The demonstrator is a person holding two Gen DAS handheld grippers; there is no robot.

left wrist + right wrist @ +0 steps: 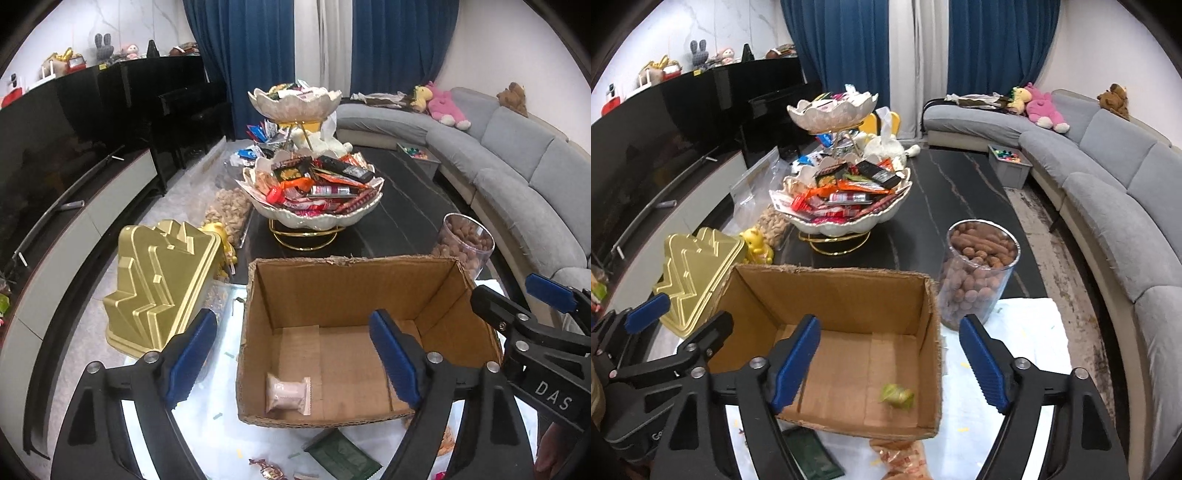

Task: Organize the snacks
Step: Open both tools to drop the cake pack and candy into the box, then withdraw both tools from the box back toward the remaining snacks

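A dark table [406, 206] carries an open cardboard box [354, 295] at its near edge; left gripper [295, 358] and right gripper [890, 362] hover over it, jaws spread wide, empty.

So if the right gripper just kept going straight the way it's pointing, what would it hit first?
Probably the right wall of the cardboard box, which lies between the open right gripper fingers. Just beyond stands the clear jar of brown snacks; depth is hard to judge.

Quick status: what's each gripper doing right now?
Left gripper: open, holding nothing, over the cardboard box.
Right gripper: open, holding nothing.
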